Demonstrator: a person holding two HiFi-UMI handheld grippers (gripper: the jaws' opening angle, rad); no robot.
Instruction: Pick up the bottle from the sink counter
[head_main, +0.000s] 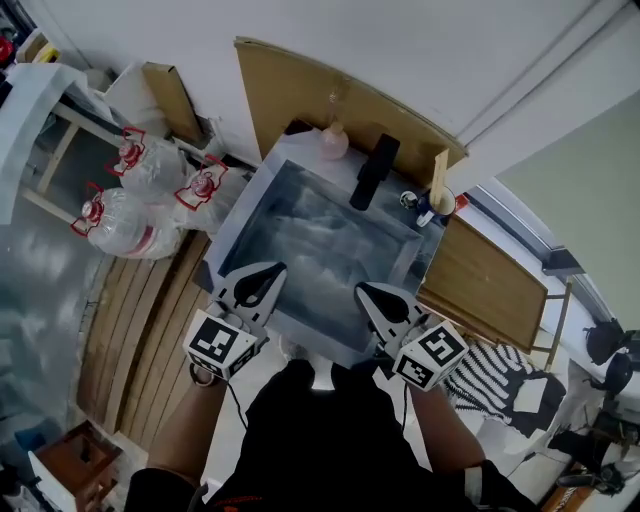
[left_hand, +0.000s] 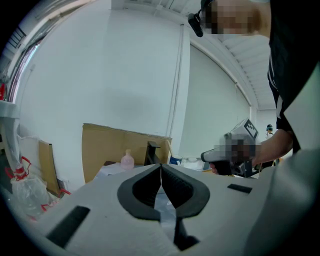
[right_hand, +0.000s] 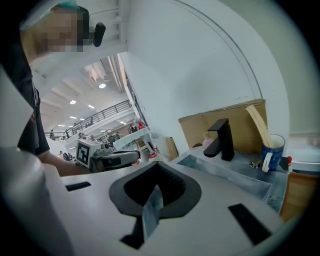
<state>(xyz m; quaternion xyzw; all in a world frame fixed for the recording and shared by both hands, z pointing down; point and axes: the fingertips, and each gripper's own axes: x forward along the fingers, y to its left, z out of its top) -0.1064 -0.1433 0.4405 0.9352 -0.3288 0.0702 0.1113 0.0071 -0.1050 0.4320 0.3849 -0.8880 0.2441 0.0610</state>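
Observation:
A small pink bottle (head_main: 334, 141) stands at the back left corner of the grey sink (head_main: 237, 209), next to a black faucet (head_main: 373, 170). My left gripper (head_main: 272, 270) hovers over the sink's front left edge, jaws shut with nothing between them. My right gripper (head_main: 364, 290) hangs over the front right edge, also shut and empty. In the left gripper view the bottle (left_hand: 127, 160) shows far beyond the closed tips (left_hand: 160, 167). The right gripper view has the bottle (right_hand: 207, 138) partly hidden behind the faucet (right_hand: 220, 139), well past the closed right gripper (right_hand: 157, 164).
A blue cup (head_main: 438, 205) with wooden sticks stands at the sink's back right. Cardboard (head_main: 300, 95) leans against the wall behind. Large water jugs (head_main: 130, 205) lie on the left, and a wooden board (head_main: 485, 285) sits on the right.

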